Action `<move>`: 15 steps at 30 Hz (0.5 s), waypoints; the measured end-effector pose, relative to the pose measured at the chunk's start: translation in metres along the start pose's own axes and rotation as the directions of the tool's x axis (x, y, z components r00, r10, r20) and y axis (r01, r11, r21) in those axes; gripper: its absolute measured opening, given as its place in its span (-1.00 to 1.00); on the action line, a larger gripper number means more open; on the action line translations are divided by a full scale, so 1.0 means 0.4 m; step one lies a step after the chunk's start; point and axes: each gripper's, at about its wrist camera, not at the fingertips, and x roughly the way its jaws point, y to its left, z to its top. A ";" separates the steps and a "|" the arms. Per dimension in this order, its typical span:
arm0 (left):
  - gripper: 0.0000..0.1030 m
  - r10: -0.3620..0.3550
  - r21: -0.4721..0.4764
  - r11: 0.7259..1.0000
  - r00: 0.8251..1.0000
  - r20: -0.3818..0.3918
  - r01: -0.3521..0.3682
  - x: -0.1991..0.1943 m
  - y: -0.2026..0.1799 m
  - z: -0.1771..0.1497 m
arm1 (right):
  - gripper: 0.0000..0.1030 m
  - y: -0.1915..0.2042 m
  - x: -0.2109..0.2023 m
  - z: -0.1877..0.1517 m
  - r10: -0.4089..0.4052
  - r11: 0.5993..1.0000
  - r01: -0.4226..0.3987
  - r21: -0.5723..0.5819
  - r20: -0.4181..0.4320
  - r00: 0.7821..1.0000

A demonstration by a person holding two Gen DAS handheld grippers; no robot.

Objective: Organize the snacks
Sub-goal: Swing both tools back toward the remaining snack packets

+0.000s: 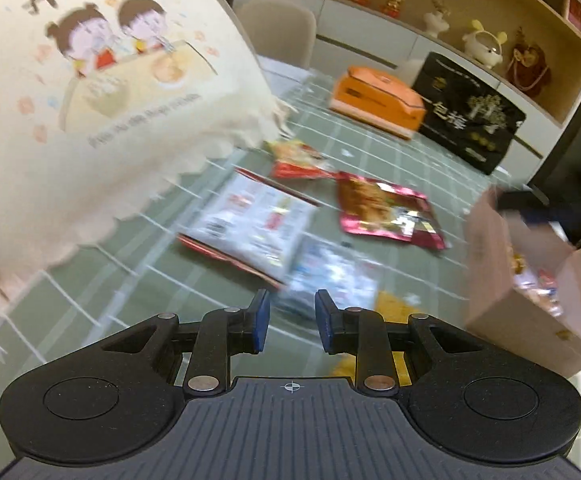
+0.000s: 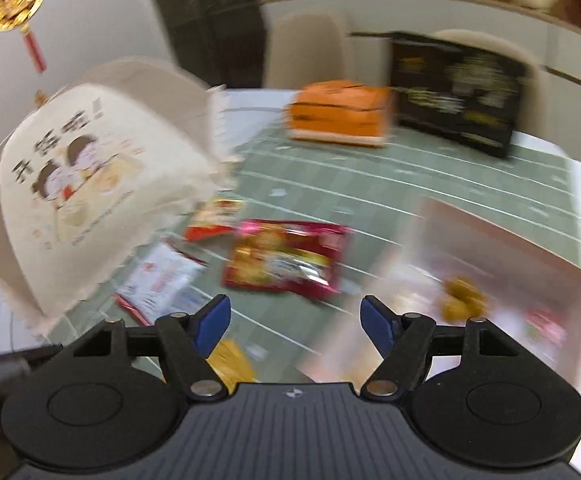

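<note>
Several snack packs lie on the green checked tablecloth (image 1: 390, 148): a red pack (image 1: 386, 210), a big white pack (image 1: 250, 220), a small orange-red pack (image 1: 298, 160), a blue-white pack (image 1: 330, 276) and a yellow pack (image 1: 390, 308). My left gripper (image 1: 292, 320) hovers over the blue-white pack, open by a narrow gap with nothing between its pads. The right wrist view shows the red pack (image 2: 286, 256), the white pack (image 2: 162, 280) and the yellow pack (image 2: 230, 360). My right gripper (image 2: 295, 324) stands wide open and empty beside a cardboard box (image 2: 490, 232) holding snacks.
A cream fabric food cover (image 1: 90, 100) with a cartoon print towers at the left. An orange box (image 1: 378, 100) and a black gift box (image 1: 470, 116) stand at the table's far side. The cardboard box (image 1: 486, 264) sits at the right edge. Chairs and shelves lie behind.
</note>
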 end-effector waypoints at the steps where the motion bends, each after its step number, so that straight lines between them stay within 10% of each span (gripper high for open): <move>1: -0.45 -0.004 0.008 1.000 1.000 -0.001 0.004 0.005 0.007 0.002 | 0.42 0.032 0.045 0.029 0.009 1.000 -0.009 -0.020 -0.016 1.000; 10: -0.45 -0.144 0.037 0.988 0.987 -0.068 0.147 -0.021 0.155 0.010 | 0.44 0.030 0.440 0.211 -0.174 0.979 0.183 0.085 -0.105 0.979; 15: -0.45 -0.184 0.032 0.982 0.979 -0.092 0.188 -0.004 0.195 0.022 | 0.21 0.045 0.467 0.178 -0.142 0.980 0.161 0.115 -0.155 0.978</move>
